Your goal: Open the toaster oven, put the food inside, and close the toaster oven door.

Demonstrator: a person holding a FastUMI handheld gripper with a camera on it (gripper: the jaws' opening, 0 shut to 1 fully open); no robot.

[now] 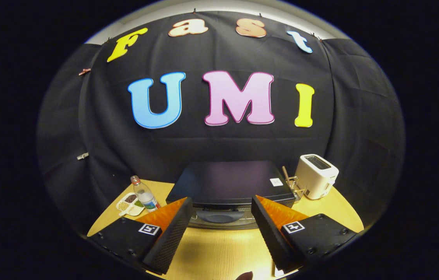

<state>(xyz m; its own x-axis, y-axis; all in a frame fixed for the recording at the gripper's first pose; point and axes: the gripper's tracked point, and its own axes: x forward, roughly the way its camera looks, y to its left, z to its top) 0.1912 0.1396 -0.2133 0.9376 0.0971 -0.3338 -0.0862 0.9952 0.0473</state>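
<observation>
Nothing's begun: the tongs (pixel 221 217) hang spread and empty above the shut toaster oven (pixel 230 182) at twelve o'clock; its door needs pulling first.

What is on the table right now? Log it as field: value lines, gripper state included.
gripper: open, nothing between the fingers, held above the table
toaster oven: black, just ahead of the fingers, seen from above; door state cannot be told
toaster: white, right of the oven
wire rack: between oven and toaster
water bottle: upright, left of the oven
snack tray: divided, beside the bottle
table: light wood
</observation>
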